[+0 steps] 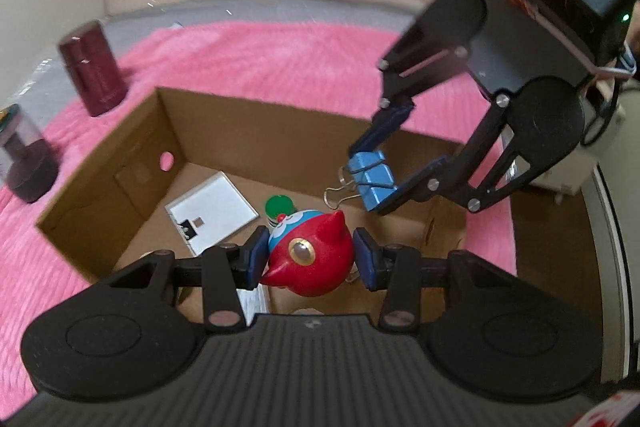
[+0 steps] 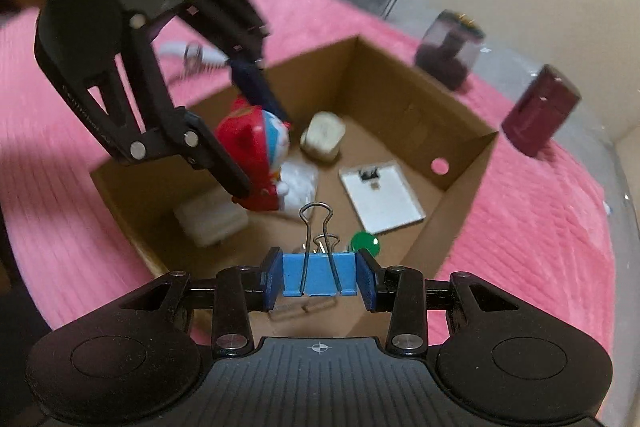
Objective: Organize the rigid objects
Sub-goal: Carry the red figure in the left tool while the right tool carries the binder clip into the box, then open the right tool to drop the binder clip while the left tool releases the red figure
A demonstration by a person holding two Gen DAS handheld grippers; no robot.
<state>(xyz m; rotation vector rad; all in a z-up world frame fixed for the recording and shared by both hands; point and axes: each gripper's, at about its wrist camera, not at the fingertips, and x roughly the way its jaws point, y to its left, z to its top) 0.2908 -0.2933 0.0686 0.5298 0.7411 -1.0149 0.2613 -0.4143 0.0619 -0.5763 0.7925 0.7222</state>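
Cardboard box as reference: left gripper grasping red toy figure above it; right gripper clamping blue binder clip (wire handles forward) over box.

Soft, even indoor light; fisheye bending at edges; motion blur smears the fluffy pink blanket and background.

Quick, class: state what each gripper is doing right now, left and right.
Left gripper: shut on the red toy figure, above the cardboard box.
Right gripper: shut on the blue binder clip.
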